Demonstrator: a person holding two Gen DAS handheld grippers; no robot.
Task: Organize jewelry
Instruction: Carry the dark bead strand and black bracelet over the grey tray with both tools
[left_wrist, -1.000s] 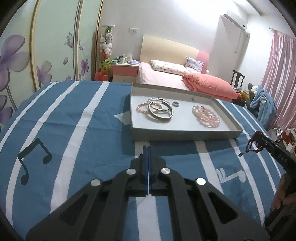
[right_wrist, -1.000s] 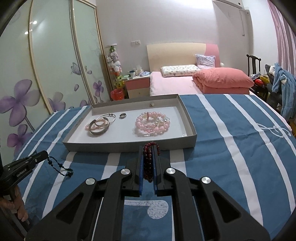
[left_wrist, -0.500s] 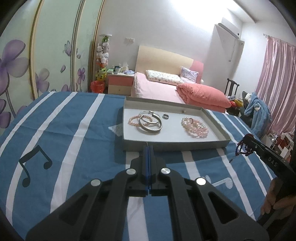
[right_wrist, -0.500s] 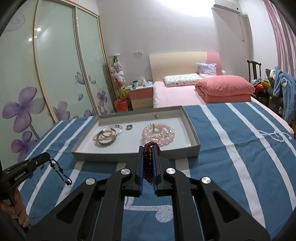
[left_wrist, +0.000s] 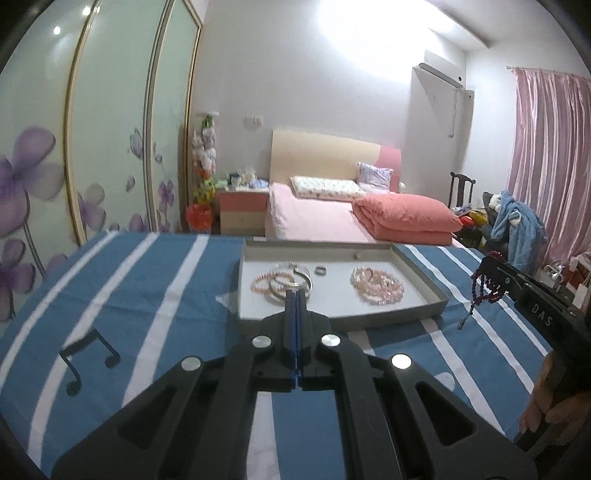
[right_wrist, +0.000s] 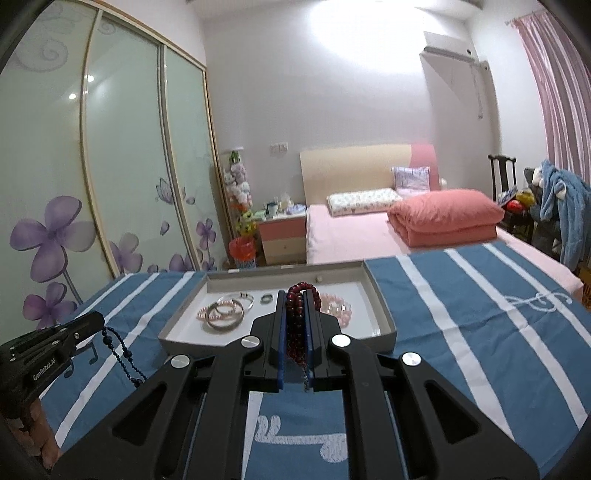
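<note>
Right wrist view shows my right claw (right_wrist: 295, 325) clamped on a string of dark red beads (right_wrist: 296, 317); the loop sticks up past the fingertips and a short tail hangs below the pads. I hold it pinched mid-strand, I think, so the loose ends dangle free instead of dragging on the striped blue cloth (right_wrist: 461, 314).

Straight ahead sits the shallow grey tray (right_wrist: 384, 321), where the jewelry belongs. Inside it lie silver bangles (right_wrist: 225, 314) overlapping a thin pink bracelet (left_wrist: 264, 282), a small ring (right_wrist: 266, 298) beside them, and a heap of pink beads (left_wrist: 376, 286) on the right half. The pieces are grouped by kind with bare floor between them, which I judge leaves room for what I carry.

From the same view, my left claw (right_wrist: 96, 322) appears at the left edge with a string of dark blue beads (right_wrist: 123, 350) hanging from its tip, clear above the cloth. Its own camera shows the blue pads pressed flat together, and the strand itself is too thin to see there, so I take it as closed on that string by a small pinch.

Both claws hover short of the tray's near wall, so neither string is delivered yet. The dangling tails could snag on the rim, so I'd want to come in above it.
</note>
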